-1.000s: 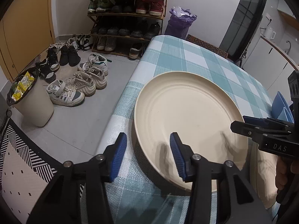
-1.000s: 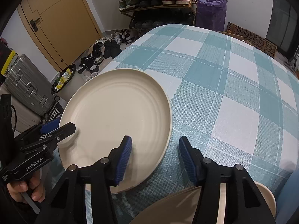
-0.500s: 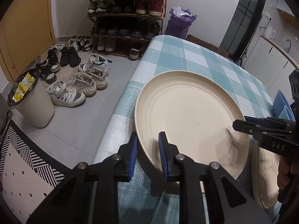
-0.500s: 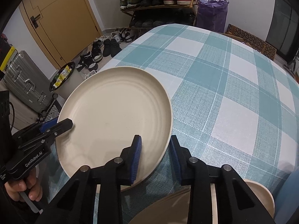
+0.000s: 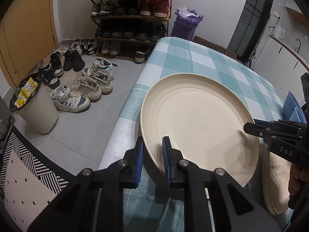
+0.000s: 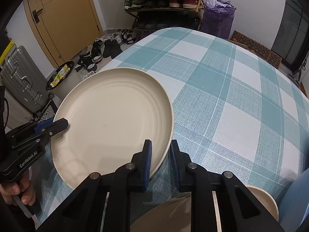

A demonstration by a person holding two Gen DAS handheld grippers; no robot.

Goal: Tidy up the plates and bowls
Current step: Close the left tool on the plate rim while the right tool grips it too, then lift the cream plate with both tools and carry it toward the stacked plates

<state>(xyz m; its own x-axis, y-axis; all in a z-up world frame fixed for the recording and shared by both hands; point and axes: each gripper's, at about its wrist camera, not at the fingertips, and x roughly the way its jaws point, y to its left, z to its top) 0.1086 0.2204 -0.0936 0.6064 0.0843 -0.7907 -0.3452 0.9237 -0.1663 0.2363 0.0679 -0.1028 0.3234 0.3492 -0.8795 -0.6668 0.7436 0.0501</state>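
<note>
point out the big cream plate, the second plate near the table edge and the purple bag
big cream plate (image 5: 197, 119), left wrist view, on its flat centre
second plate (image 5: 278, 183), left wrist view, on its inner surface beside the right gripper
purple bag (image 6: 218, 19), right wrist view, on its front, beside the shoe rack

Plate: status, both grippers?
Left gripper shut on plate rim; right gripper just closed on opposite rim. Second plate close beside it. Tablecloth ahead otherwise bare.
</note>
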